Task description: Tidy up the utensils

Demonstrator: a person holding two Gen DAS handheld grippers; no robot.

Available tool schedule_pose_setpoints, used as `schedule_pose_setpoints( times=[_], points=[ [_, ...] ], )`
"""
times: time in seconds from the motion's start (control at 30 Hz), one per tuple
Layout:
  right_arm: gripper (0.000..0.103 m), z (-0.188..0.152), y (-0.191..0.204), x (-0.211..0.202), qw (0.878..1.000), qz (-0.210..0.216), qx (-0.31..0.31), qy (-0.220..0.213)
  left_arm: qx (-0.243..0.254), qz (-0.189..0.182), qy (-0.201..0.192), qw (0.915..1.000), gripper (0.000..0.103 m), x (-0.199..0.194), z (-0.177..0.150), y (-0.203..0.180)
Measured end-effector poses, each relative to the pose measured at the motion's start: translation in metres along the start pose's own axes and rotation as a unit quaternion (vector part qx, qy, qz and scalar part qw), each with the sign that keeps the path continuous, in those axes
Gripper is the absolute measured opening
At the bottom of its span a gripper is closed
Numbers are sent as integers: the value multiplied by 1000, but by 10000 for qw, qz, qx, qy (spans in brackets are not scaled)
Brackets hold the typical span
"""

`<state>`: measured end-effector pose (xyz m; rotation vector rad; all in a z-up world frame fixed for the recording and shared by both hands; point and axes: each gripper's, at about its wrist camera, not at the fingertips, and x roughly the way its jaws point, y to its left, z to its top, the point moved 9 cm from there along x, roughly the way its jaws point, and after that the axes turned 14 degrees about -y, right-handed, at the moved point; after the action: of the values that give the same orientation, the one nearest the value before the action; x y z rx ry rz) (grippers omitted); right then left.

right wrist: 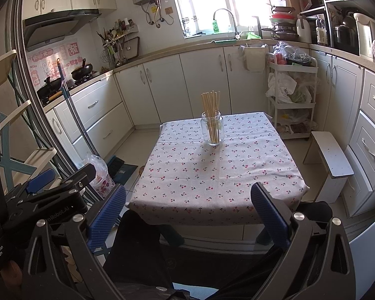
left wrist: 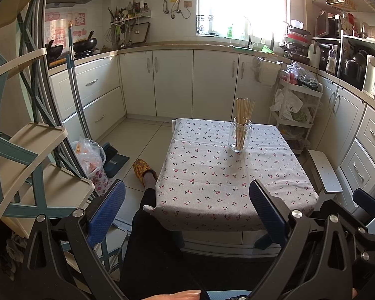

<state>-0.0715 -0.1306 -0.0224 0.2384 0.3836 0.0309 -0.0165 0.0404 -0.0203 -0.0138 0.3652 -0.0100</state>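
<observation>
A clear glass jar [left wrist: 240,136] [right wrist: 212,131] stands upright toward the far side of a small table [left wrist: 212,180] [right wrist: 187,175] covered with a cherry-print cloth. Several wooden chopsticks [left wrist: 245,110] [right wrist: 210,102] stand in the jar and stick out above its mouth. My left gripper [left wrist: 185,207] is open, held back from the table's near edge with nothing between its blue pads. My right gripper [right wrist: 187,210] is open too, likewise short of the near edge and holding nothing. In the right wrist view the left gripper [right wrist: 45,182] shows at lower left.
A person's dark trouser legs [left wrist: 147,250] and a slippered foot [left wrist: 143,170] lie below the table's near left. A white stool [right wrist: 330,160] stands to the table's right, a trolley [right wrist: 291,100] behind it. A folding step frame [left wrist: 25,150], a broom and a bagged bin [left wrist: 92,160] are at left.
</observation>
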Motion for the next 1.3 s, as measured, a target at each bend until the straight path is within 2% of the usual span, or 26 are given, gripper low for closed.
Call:
schedule_pose_setpoints(
  times=[0.87, 1.13, 1.3],
  points=[
    [96, 0, 1, 0, 10000, -1, 5, 2, 12, -11, 7, 10000, 95, 2, -4, 3],
    [96, 0, 1, 0, 10000, 1, 11, 10, -59, -48, 175, 9998, 95, 11, -8, 10],
    [96, 0, 1, 1, 10000, 9, 6, 14, -75, -63, 21, 9999, 95, 6, -6, 11]
  ],
)
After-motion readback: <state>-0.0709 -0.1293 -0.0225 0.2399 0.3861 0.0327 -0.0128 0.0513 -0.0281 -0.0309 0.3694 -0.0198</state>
